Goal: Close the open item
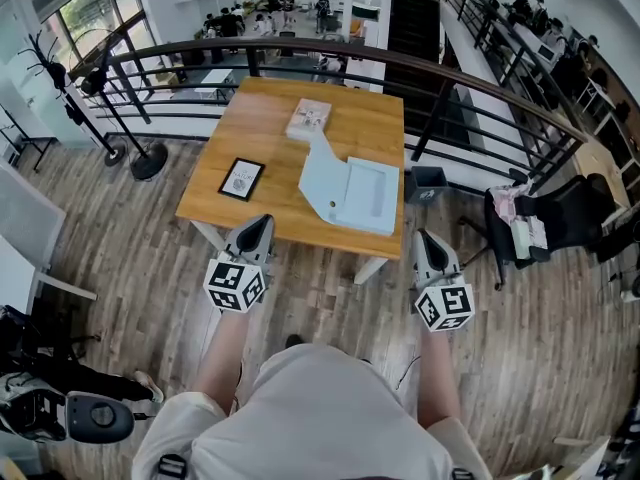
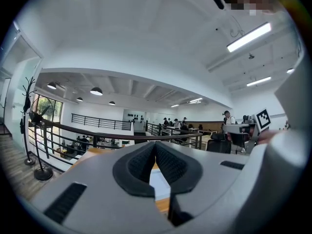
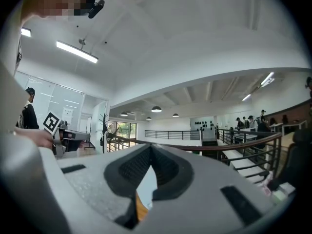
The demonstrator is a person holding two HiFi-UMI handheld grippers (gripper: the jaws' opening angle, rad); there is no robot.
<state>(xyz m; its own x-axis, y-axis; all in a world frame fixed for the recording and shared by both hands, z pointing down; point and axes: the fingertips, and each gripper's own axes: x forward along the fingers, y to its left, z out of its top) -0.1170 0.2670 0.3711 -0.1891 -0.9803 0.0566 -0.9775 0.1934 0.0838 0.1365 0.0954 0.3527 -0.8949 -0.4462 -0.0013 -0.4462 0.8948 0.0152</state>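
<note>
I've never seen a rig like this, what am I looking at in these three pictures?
No robot here: a person holds a two-jaw tool in each hand, the left gripper and the right gripper. The top-down picture comes from a camera on the person's head; the other two ride on the grippers. On the wooden table lie an open pale blue folder, a small book and a black-framed card. Both pairs of jaws are together, holding nothing.

We see a wooden table (image 1: 270, 118) ahead of both tools. Just beyond the left gripper (image 1: 258, 222) lies a black-framed card (image 1: 241, 179). Ahead of the right gripper (image 1: 426, 238) and slightly left lies an open pale-blue box (image 1: 350, 193). Farthest off lies a booklet (image 1: 308, 119).
</note>
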